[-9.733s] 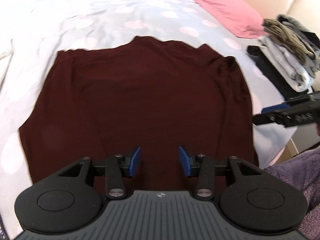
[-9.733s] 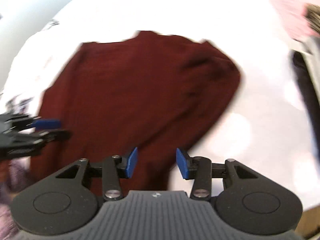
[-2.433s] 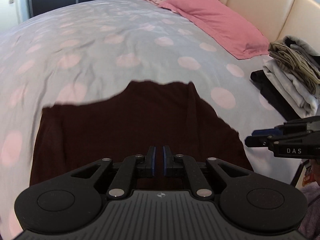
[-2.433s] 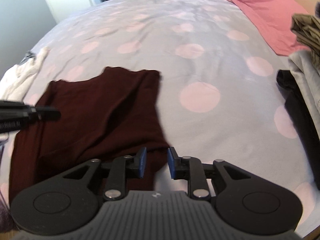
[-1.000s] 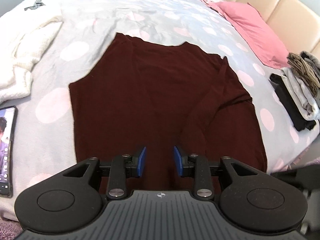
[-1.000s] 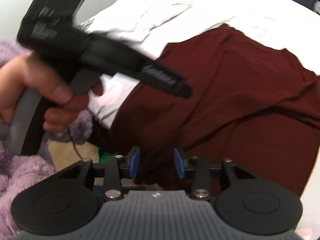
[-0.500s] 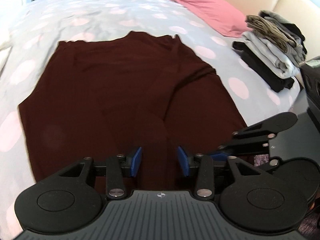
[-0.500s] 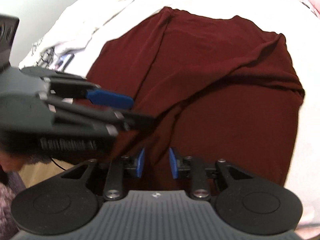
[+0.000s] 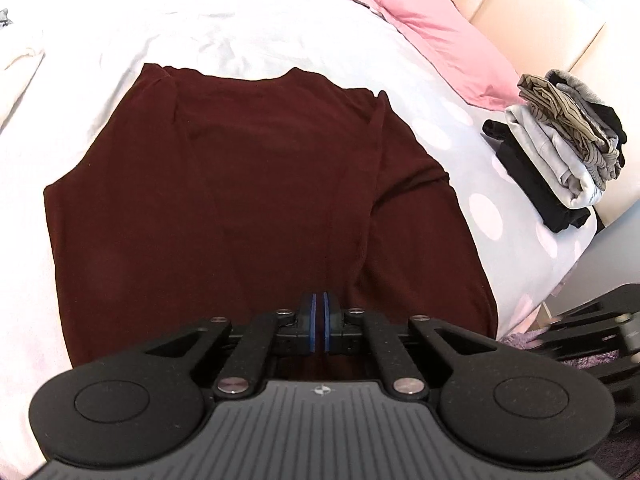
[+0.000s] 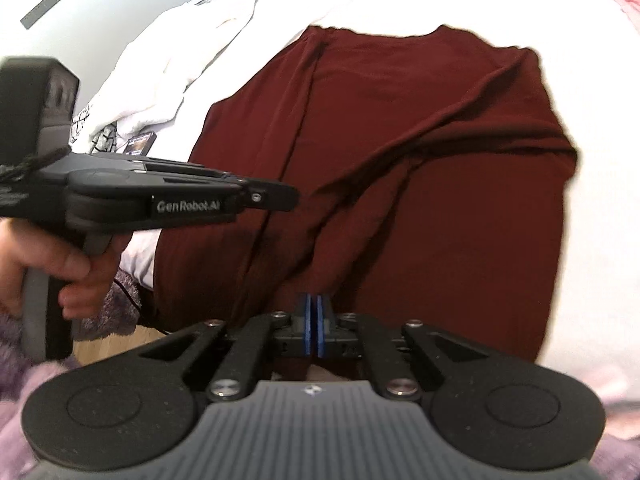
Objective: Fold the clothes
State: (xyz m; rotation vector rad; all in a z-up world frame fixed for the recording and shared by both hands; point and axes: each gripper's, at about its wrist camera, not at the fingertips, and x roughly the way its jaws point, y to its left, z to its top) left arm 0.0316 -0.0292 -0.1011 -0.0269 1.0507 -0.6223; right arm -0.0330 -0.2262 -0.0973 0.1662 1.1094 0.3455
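Observation:
A dark maroon shirt (image 9: 256,184) lies flat on the bed, neckline at the far end, with a long fold ridge down its right side. My left gripper (image 9: 319,300) sits at the near hem, its jaws closing, the blue pads pressed together with the cloth's edge running in under them. In the right wrist view the same shirt (image 10: 420,168) is creased diagonally. My right gripper (image 10: 313,300) is also at the near hem, jaws closing and pads together on the fabric. The left gripper (image 10: 280,196) reaches in from the left, just beside it.
A stack of folded clothes (image 9: 560,140) sits at the bed's right edge, below a pink pillow (image 9: 440,36). A white garment (image 10: 180,52) and a phone (image 10: 140,143) lie left of the shirt. A hand (image 10: 72,268) holds the left gripper's handle.
Both grippers' jaws have gone from apart to pressed together at the shirt's near hem. The right gripper has slid sideways along the hem, and the left gripper now shows further left in its view.

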